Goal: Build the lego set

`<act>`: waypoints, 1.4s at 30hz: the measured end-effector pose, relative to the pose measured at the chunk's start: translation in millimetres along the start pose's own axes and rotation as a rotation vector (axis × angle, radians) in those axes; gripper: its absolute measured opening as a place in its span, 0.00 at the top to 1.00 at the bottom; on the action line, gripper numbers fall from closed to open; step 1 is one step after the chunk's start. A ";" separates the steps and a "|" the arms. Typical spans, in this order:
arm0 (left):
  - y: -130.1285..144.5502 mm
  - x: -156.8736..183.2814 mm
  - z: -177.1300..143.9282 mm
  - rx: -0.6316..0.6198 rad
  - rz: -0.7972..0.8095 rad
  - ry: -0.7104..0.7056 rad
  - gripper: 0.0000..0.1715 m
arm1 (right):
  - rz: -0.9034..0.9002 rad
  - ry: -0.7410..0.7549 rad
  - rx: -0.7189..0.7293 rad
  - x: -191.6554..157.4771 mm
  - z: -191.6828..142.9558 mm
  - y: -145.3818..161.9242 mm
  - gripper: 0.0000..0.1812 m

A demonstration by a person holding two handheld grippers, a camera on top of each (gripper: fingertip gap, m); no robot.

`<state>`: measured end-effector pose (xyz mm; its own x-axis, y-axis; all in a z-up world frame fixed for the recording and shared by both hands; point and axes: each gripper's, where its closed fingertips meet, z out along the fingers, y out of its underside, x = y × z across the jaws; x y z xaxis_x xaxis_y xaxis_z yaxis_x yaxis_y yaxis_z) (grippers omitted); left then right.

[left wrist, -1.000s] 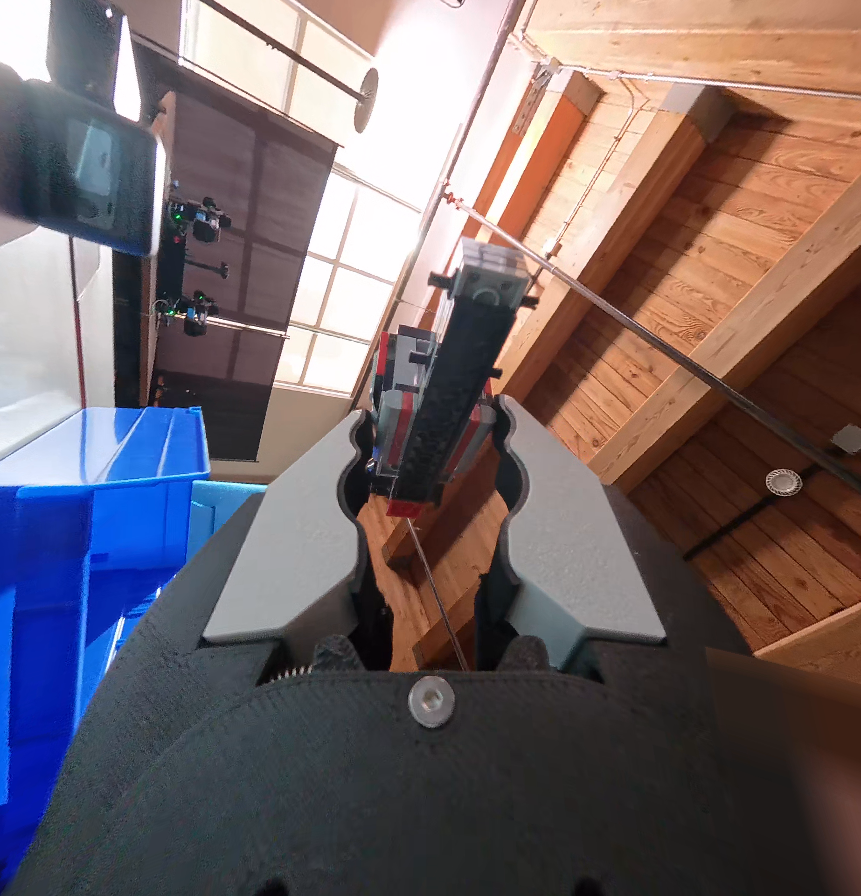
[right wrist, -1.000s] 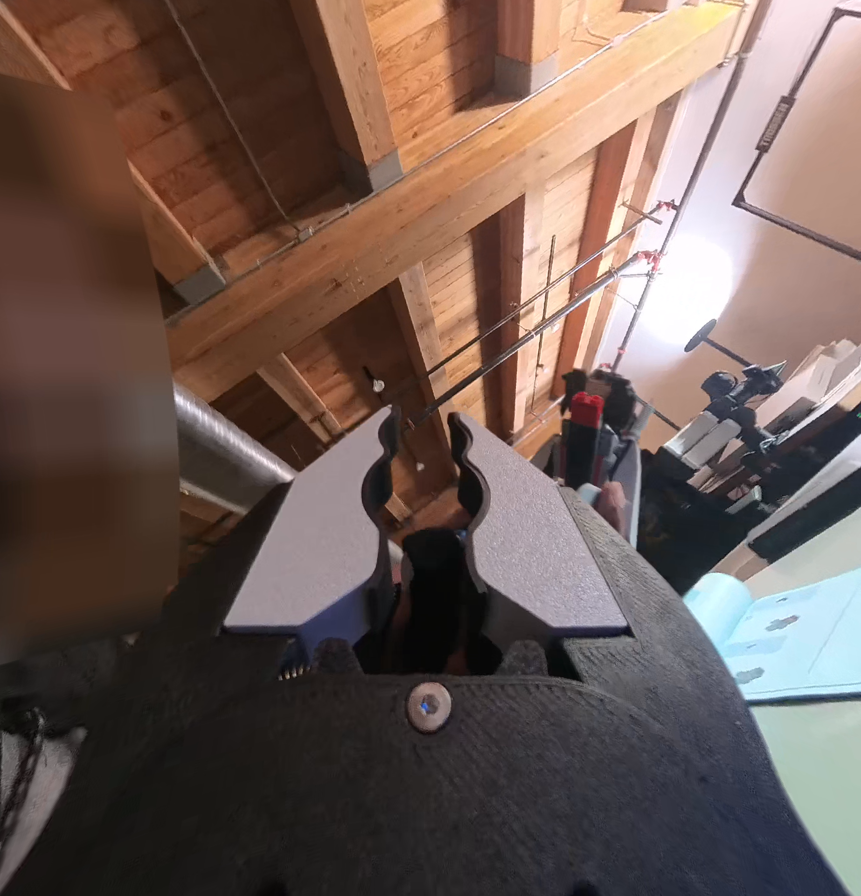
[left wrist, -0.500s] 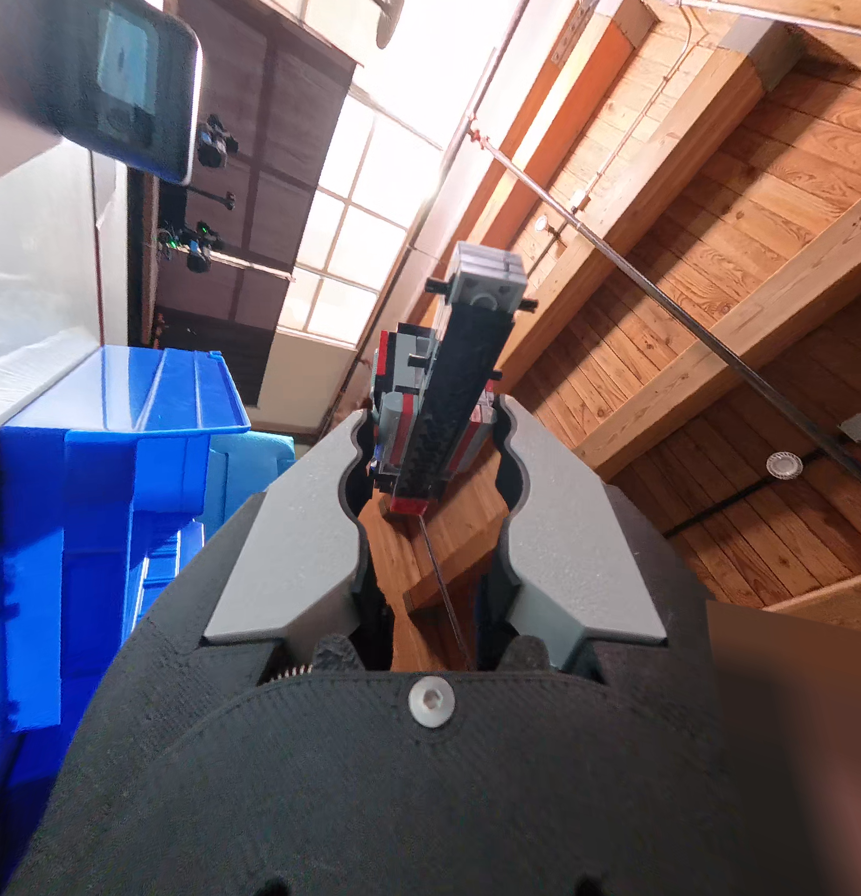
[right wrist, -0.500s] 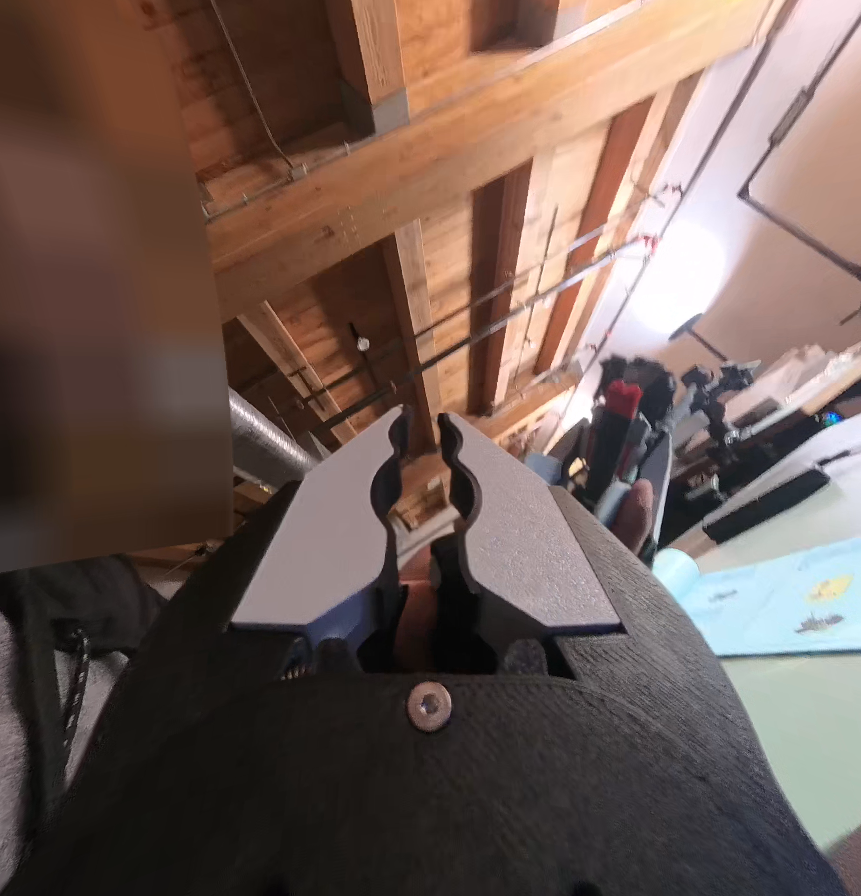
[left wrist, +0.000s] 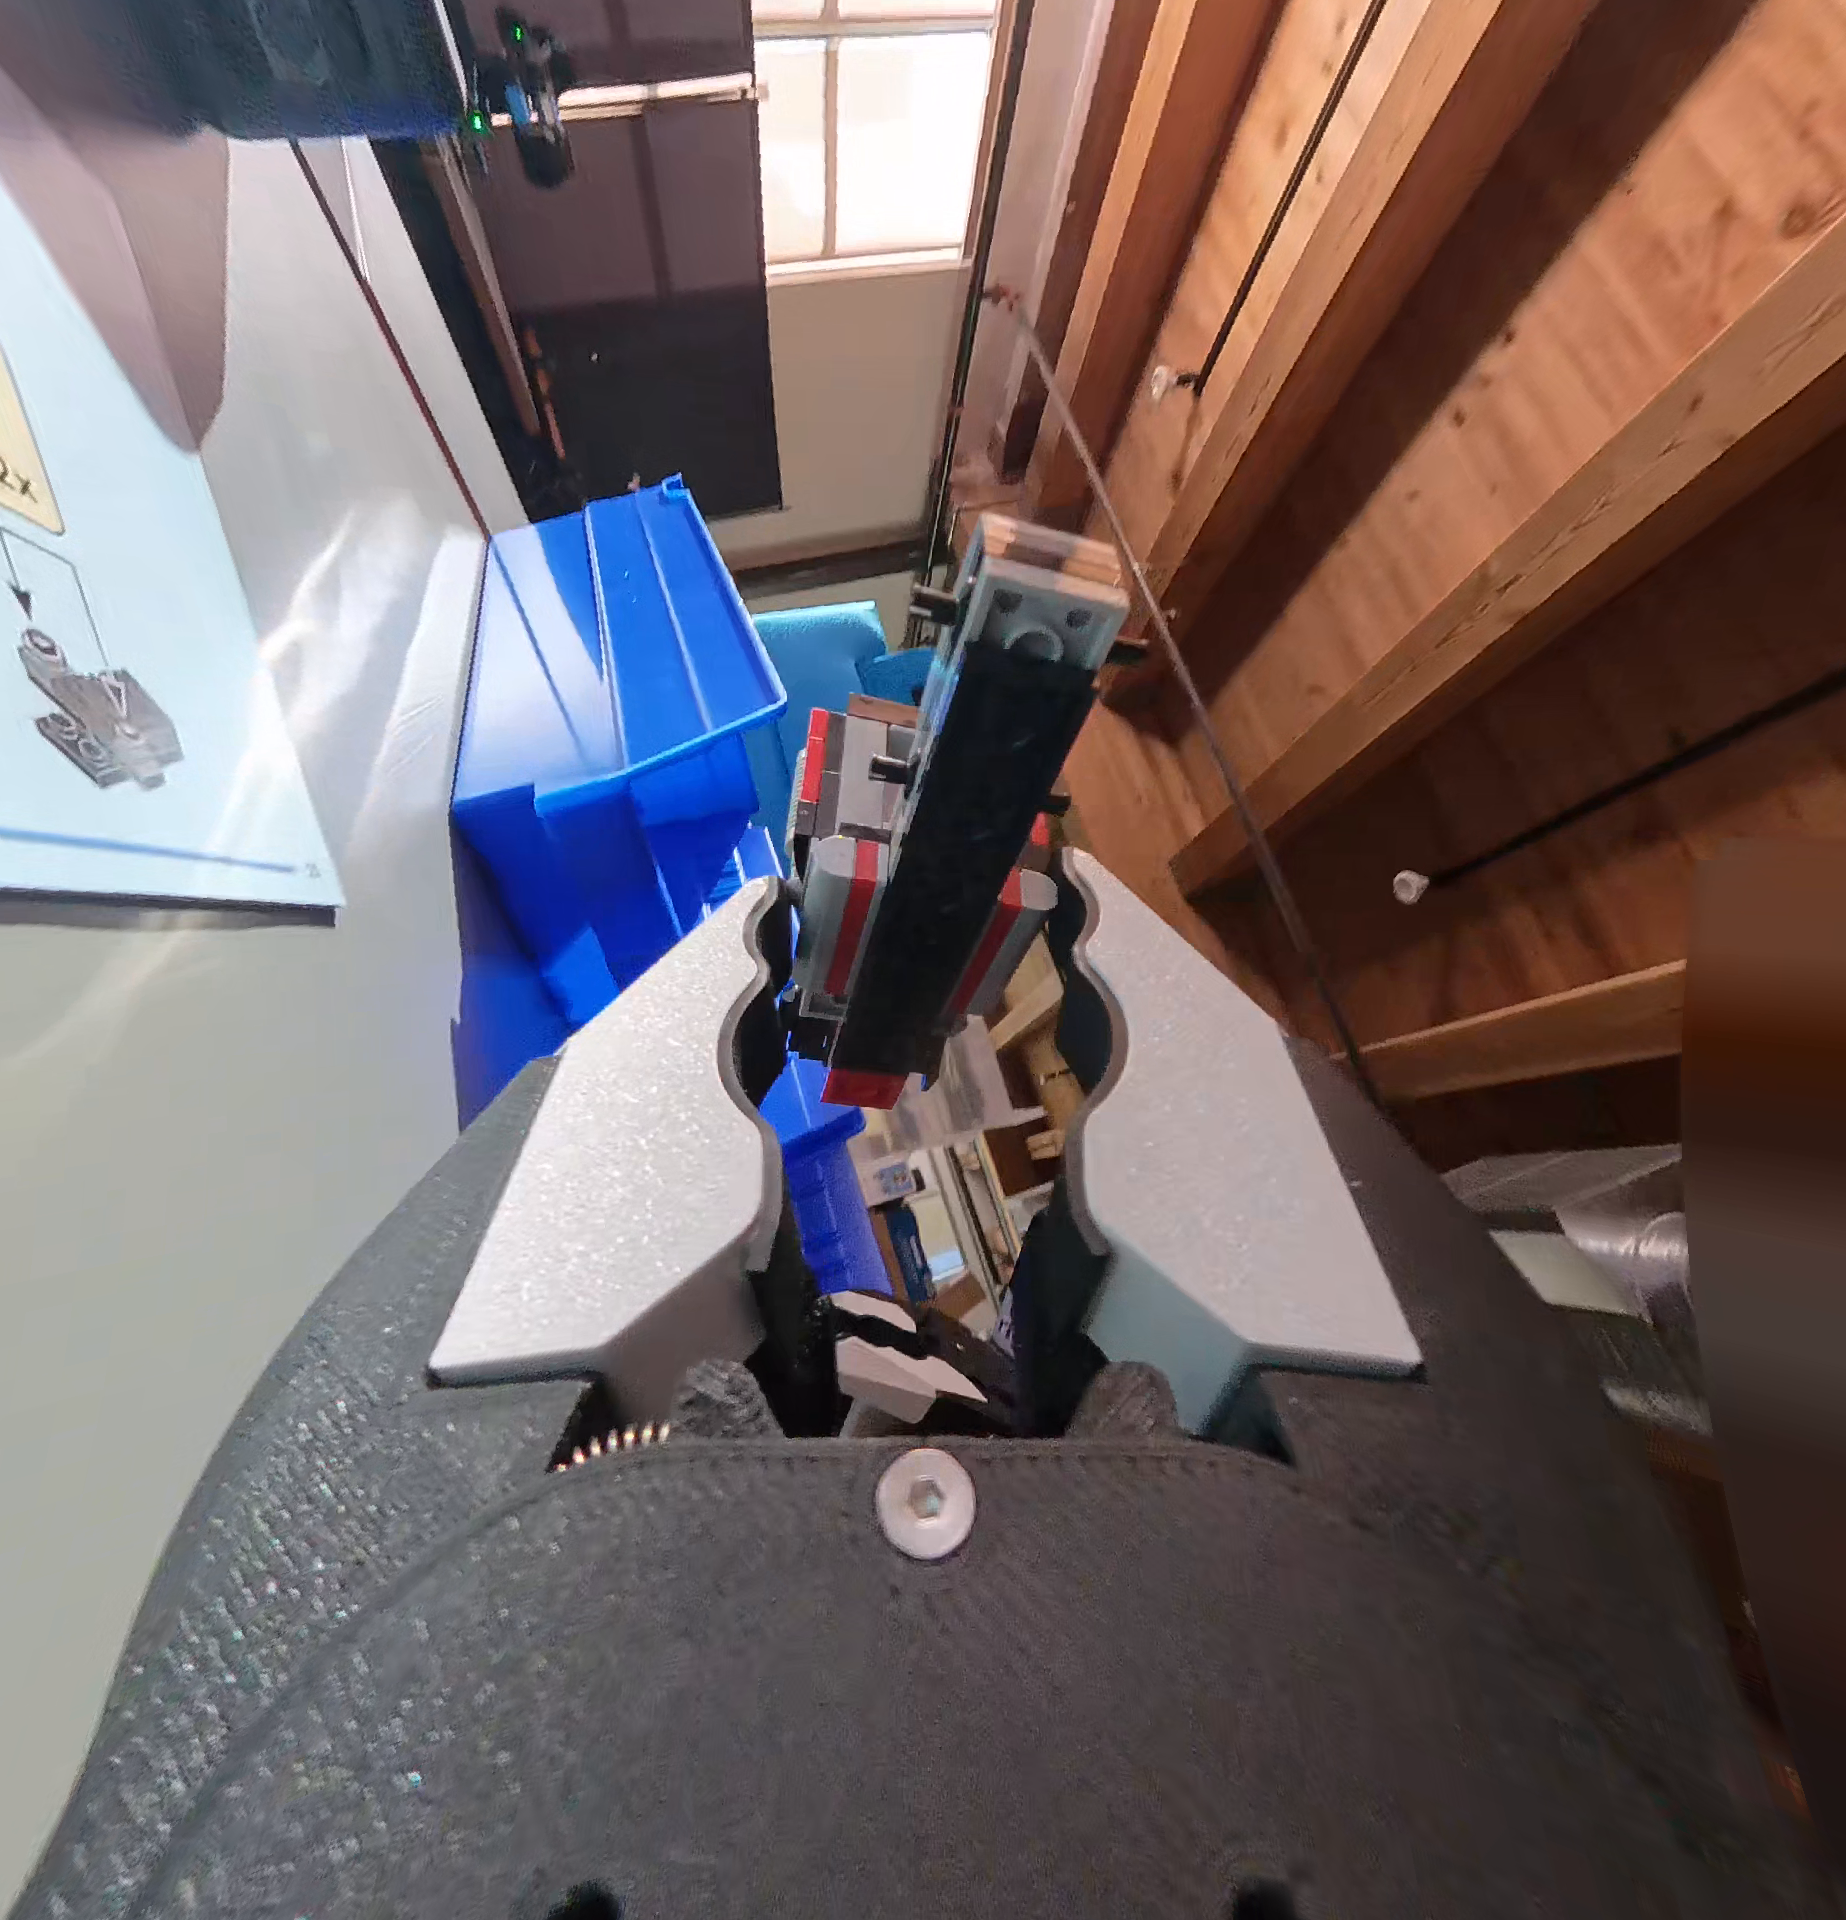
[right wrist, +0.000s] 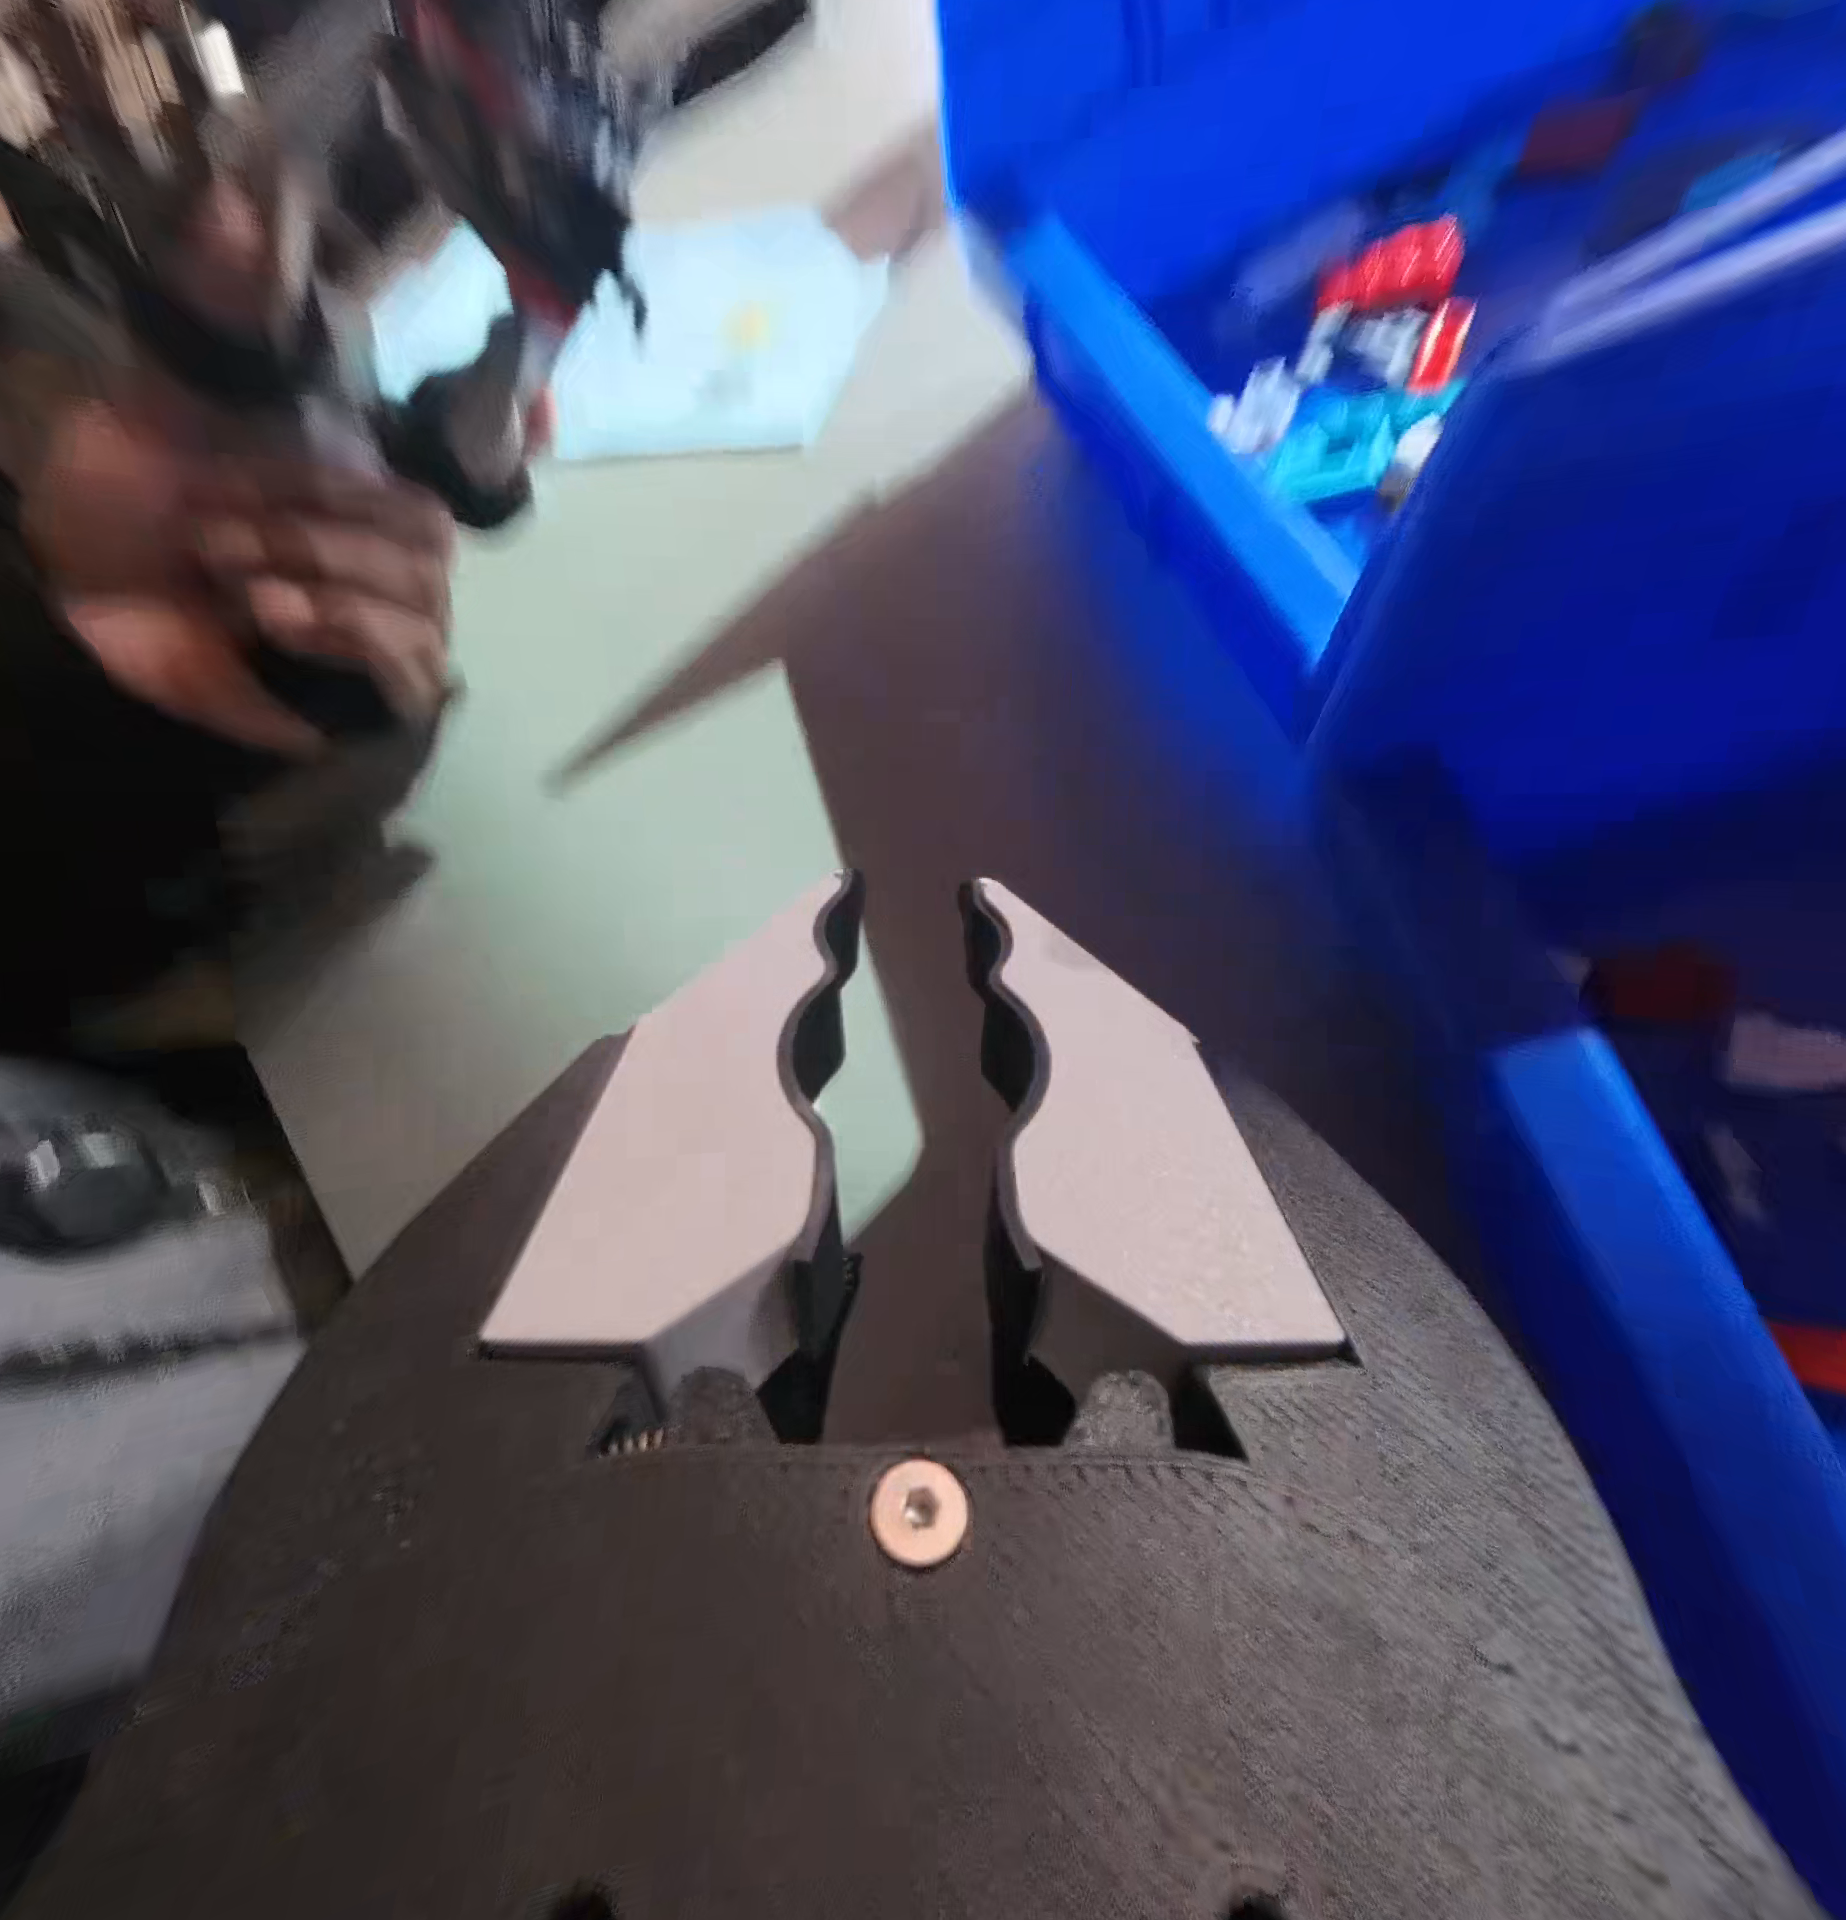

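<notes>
My left gripper [left wrist: 924,914] is shut on a partly built lego model [left wrist: 986,790], a long black plate with grey and red bricks that sticks up past the fingertips. My right gripper [right wrist: 911,894] is empty, its jaws a narrow gap apart, low over the pale green table [right wrist: 586,935] and pointed toward a blue bin [right wrist: 1158,436] holding several loose bricks [right wrist: 1386,312]. The right wrist view is blurred. At its upper left, a hand [right wrist: 244,582] holds the left gripper with the model [right wrist: 524,208].
Stacked blue bins [left wrist: 607,748] stand just behind the model in the left wrist view. A light blue instruction booklet lies open on the table [left wrist: 98,623] and also shows in the right wrist view [right wrist: 690,343]. Wooden ceiling beams [left wrist: 1521,520] fill the right. Left tips to right tips: about 25 cm.
Both views have swung down from the ceiling toward the table. The right gripper moved over to the blue bins and its jaws parted slightly. The left gripper still holds the model.
</notes>
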<state>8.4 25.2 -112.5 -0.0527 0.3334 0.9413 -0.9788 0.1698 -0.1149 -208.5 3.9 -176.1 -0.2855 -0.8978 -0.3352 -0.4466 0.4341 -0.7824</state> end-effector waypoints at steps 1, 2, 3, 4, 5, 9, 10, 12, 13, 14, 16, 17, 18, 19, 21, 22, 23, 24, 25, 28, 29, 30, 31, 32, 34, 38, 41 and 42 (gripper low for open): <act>3.8 -0.2 -1.7 -0.025 0.007 -0.004 0.70 | -0.048 -0.009 -0.080 -1.7 -2.6 16.6 0.88; 7.4 -0.3 -2.9 -0.050 0.015 -0.009 0.70 | -0.092 -0.027 -0.147 -6.3 -4.5 31.0 0.87; 11.0 -0.6 -4.0 -0.074 0.024 -0.017 0.70 | -0.135 -0.040 -0.191 -11.7 -5.4 41.3 0.86; 14.1 -1.0 -5.0 -0.096 0.034 -0.025 0.70 | -0.176 -0.044 -0.213 -16.4 -4.8 47.3 0.83; 17.1 -1.8 -5.7 -0.117 0.046 -0.034 0.70 | -0.213 -0.045 -0.225 -21.2 -2.8 51.1 0.82; 27.4 -9.0 -8.4 -0.213 0.084 -0.086 0.70 | -0.353 -0.031 -0.289 -33.4 13.1 61.3 0.82; 29.0 -10.4 -8.8 -0.235 0.087 -0.092 0.70 | -0.386 -0.013 -0.291 -33.3 17.5 60.3 0.83; 31.7 -12.3 -9.8 -0.289 0.080 -0.100 0.70 | -0.429 0.010 -0.290 -32.1 25.0 55.1 0.90; 30.7 -12.6 -10.0 -0.304 0.083 -0.102 0.70 | -0.446 0.006 -0.291 -32.3 28.2 52.6 0.95; 27.4 -12.4 -9.6 -0.310 0.093 -0.101 0.70 | -0.462 -0.011 -0.294 -34.1 31.9 50.7 0.97; 14.7 -10.1 -6.5 -0.301 0.117 -0.094 0.70 | -0.501 -0.056 -0.284 -39.9 41.9 44.6 0.97; 5.9 -7.0 -3.3 -0.289 0.132 -0.084 0.70 | -0.528 -0.081 -0.274 -43.6 47.9 40.3 0.97; -4.4 -2.4 1.1 -0.273 0.149 -0.068 0.70 | -0.555 -0.107 -0.263 -47.9 54.5 35.3 0.97; -16.3 3.2 6.7 -0.253 0.167 -0.055 0.70 | -0.579 -0.133 -0.250 -52.8 61.4 29.4 0.97; -40.8 15.3 21.5 -0.216 0.239 -0.032 0.70 | -0.624 -0.202 -0.220 -65.2 75.3 16.2 0.97; -52.7 20.7 30.6 -0.201 0.284 -0.017 0.70 | -0.644 -0.244 -0.208 -71.9 82.3 10.4 0.97; -63.6 24.6 39.8 -0.186 0.313 -0.002 0.70 | -0.666 -0.288 -0.204 -78.3 89.2 5.7 0.97; -72.7 27.8 48.4 -0.173 0.314 0.023 0.70 | -0.692 -0.334 -0.209 -83.8 96.1 2.8 0.97; -78.4 30.9 55.6 -0.167 0.300 0.059 0.70 | -0.727 -0.378 -0.228 -88.0 102.7 2.2 0.97; -76.5 28.2 65.3 -0.188 0.272 0.129 0.70 | -0.880 -0.464 -0.306 -91.2 120.0 5.0 0.97; -70.2 22.4 64.0 -0.212 0.255 0.125 0.70 | -0.913 -0.495 -0.325 -93.4 123.5 5.6 0.97; -63.0 15.7 61.2 -0.238 0.236 0.114 0.70 | -0.930 -0.533 -0.340 -96.8 125.7 6.8 0.97; -56.5 8.4 57.5 -0.263 0.216 0.099 0.70 | -0.937 -0.566 -0.348 -100.2 127.6 7.6 0.97; -50.7 -0.4 53.5 -0.288 0.187 0.071 0.70 | -0.939 -0.590 -0.353 -102.9 129.5 8.2 0.97; -39.1 -17.6 46.2 -0.349 0.140 0.005 0.70 | -0.938 -0.607 -0.354 -105.1 132.9 9.6 0.97; -24.2 -28.5 43.5 -0.427 0.104 -0.040 0.70 | -0.914 -0.597 -0.322 -105.5 135.8 7.7 0.95; -19.7 -34.3 41.7 -0.455 0.100 -0.058 0.70 | -0.911 -0.594 -0.253 -107.7 132.5 -0.7 0.92; -19.7 -36.8 41.3 -0.457 0.090 -0.066 0.70 | -0.915 -0.585 -0.236 -106.8 132.4 -3.1 0.92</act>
<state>21.5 -28.7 -131.8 -0.1603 0.3083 0.9377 -0.7827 0.5391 -0.3110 -64.3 88.7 -207.4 0.6502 -0.7563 0.0728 -0.4524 -0.4624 -0.7625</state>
